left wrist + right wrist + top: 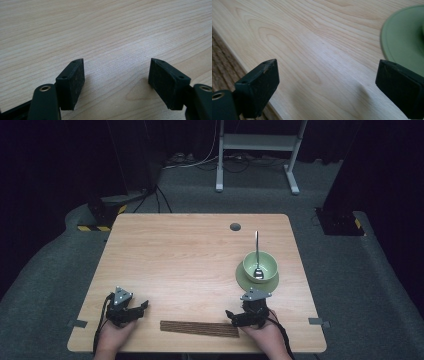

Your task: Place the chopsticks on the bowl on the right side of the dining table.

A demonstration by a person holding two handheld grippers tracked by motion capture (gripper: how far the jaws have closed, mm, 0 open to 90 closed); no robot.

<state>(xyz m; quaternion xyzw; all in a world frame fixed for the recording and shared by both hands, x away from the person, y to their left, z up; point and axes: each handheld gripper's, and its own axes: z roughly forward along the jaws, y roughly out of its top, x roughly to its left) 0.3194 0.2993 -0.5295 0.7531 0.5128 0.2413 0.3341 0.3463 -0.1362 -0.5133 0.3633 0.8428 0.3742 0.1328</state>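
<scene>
**Two open hand-held grippers low over the surface**

Both hands come in from the near edge of the surface [200,250]. The left hand [114,334] sits near the left corner. It holds the left hand-held gripper [142,307], which points to the right, across the wood. The right hand [267,332] sits near the right corner. It holds the right hand-held gripper [231,316], which points to the left, toward the other one.

In the left gripper view, the left hand-held gripper [116,75] has its jaws wide apart. Nothing is between them, just bare wood. They hang low over the wood, and I cannot tell if they touch it.

In the right gripper view, the right hand-held gripper [327,82] also has its jaws wide apart. Nothing is between them. The mat [222,65] lies by the left jaw, and the plate [404,37] lies by the right jaw.

From the high view, the mat [200,328] is a long brown strip. It lies flat along the near edge, between the two hands, and its right end is just beside the right hand-held gripper. The green plate [243,279] lies just past the right hand. A green bowl [260,265] stands on it, and a spoon [257,255] rests in the bowl with its handle pointing away from the person
</scene>
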